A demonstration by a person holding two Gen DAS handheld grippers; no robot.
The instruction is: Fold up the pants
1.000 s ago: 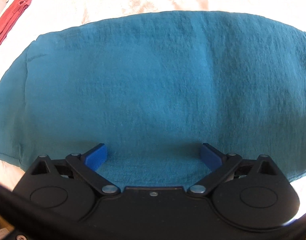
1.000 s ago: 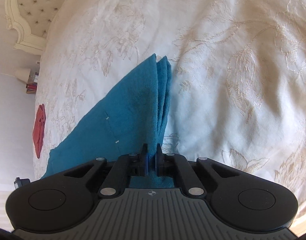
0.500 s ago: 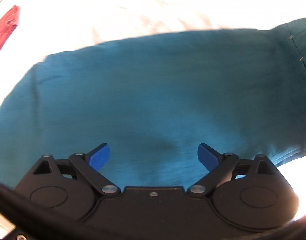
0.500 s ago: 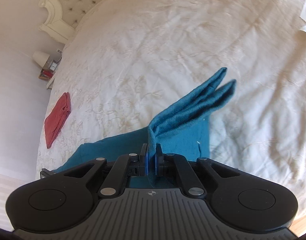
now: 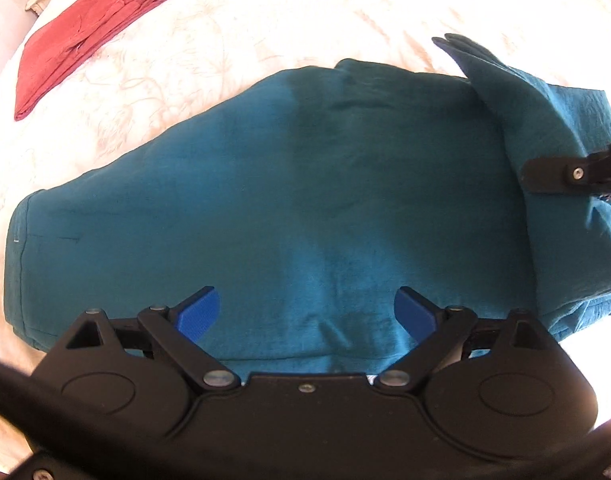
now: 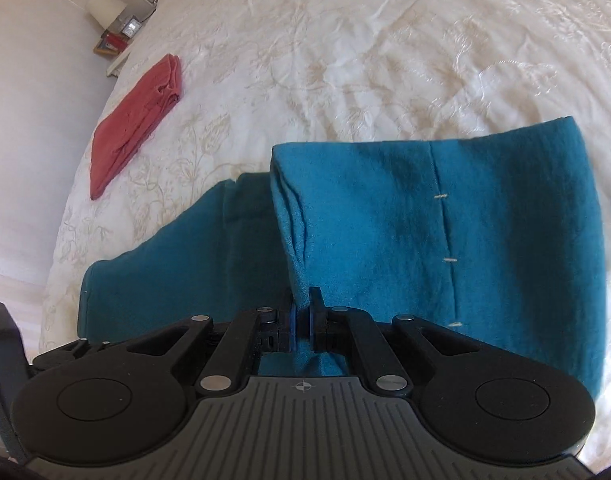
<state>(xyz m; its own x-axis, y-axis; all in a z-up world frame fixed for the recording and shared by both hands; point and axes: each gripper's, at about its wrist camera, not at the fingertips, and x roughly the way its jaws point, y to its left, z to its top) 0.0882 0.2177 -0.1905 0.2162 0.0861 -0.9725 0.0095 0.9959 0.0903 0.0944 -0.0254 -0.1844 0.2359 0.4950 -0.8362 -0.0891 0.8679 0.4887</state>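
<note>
Here, two garments lie on one bed (image 6: 385, 60): a single pair of teal pants (image 5: 305, 184) and one folded red garment (image 5: 85, 28). There are two grippers, one per hand.

The teal pants are spread across the cream, leaf-embroidered bedspread, close in front of both cameras. In the left wrist view they form a broad, mostly flat band running left to right, with fine wrinkles and a seam line near the left end. At the right end the cloth is lifted and doubled back over itself, its corner pointing up and away. In the right wrist view that raised flap (image 6: 465, 220) shows as a brighter teal panel lying over the darker layer beneath, with a vertical seam crossed by three short pale stitches.

The left gripper (image 5: 307, 310) sits low over the near edge of the pants with its blue fingers (image 5: 199, 312) spread wide apart, nothing between them; whether the tips touch the cloth cannot be told. The right gripper (image 6: 301, 320) is clenched on a fold of the pants, the cloth pinched between its nearly closed blue pads. Part of it shows at the right edge of the left wrist view, against the raised flap.

The red garment lies well apart from the pants, toward the bed's far left edge, near a bedside shelf (image 6: 113, 40) holding one lamp.
</note>
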